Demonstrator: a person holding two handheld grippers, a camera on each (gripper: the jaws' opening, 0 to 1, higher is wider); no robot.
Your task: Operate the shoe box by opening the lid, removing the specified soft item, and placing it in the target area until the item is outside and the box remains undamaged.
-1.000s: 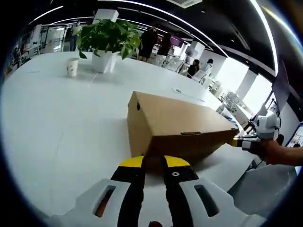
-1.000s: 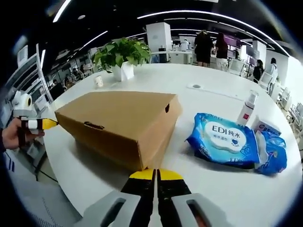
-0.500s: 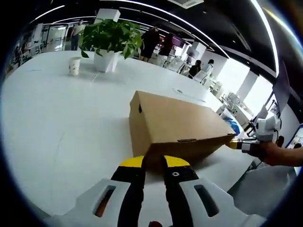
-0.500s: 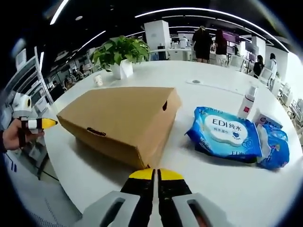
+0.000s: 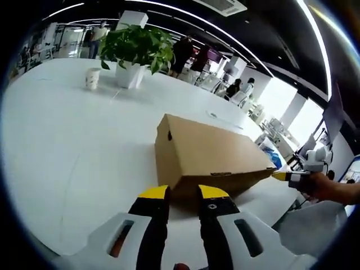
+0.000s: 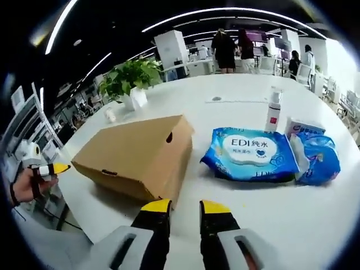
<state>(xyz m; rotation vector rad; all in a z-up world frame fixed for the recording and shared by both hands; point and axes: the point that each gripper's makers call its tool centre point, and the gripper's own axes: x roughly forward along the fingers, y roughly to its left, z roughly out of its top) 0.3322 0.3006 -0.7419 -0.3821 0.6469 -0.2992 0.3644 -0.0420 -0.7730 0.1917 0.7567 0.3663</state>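
We hold the left tool (image 5: 183, 193) and right tool (image 6: 186, 206) slightly parted, gripping nothing, before the closed shoe box (image 6: 134, 157) mid-frame on the counter (image 5: 67, 146). Prying too hard at its lid could crease or tear the cardboard.

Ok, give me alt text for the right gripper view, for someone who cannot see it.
A closed brown cardboard shoe box sits on a white table, just beyond the open yellow-tipped tongs at the bottom. To its right lie blue wipes packs and a small white bottle; a potted plant stands farther back.
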